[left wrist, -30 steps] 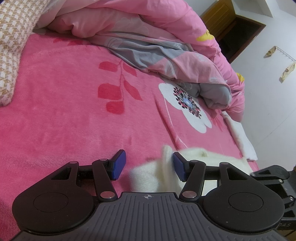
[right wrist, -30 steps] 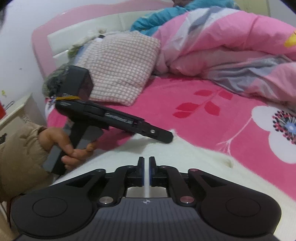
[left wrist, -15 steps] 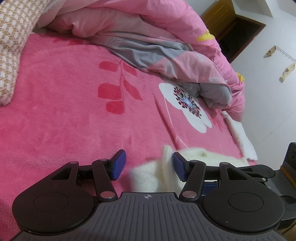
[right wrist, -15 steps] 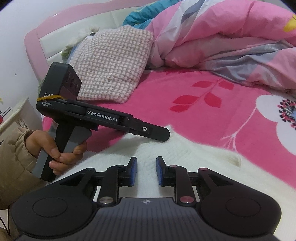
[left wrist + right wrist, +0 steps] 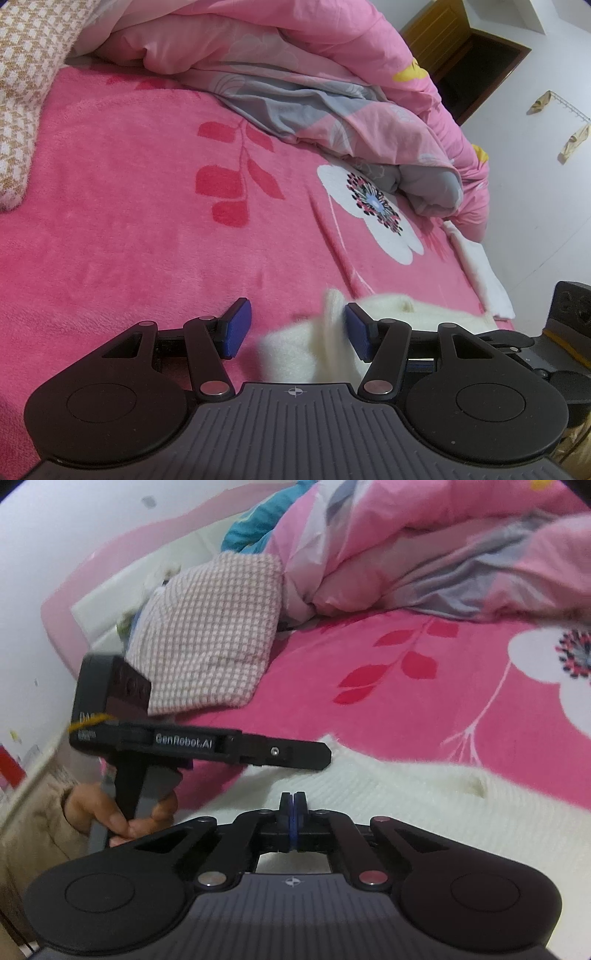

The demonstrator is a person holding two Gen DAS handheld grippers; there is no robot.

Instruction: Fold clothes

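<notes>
Left hand-held gripper (image 5: 293, 328) stands about half open over the near edge of the bed (image 5: 122, 236), a raised fold of the white fuzzy garment (image 5: 332, 325) against its right blue pad and clear of the left one. Right hand-held gripper (image 5: 293, 806) has its pads pressed fully together, with no cloth visibly caught between them. The garment lies spread on the pink flowered blanket just ahead of both tools. A person's hand (image 5: 122, 812) in a tan sleeve grips the left tool's handle. Beyond lie a checked pillow (image 5: 210, 642) and a heaped pink and grey quilt (image 5: 332, 88). No container is in view.
</notes>
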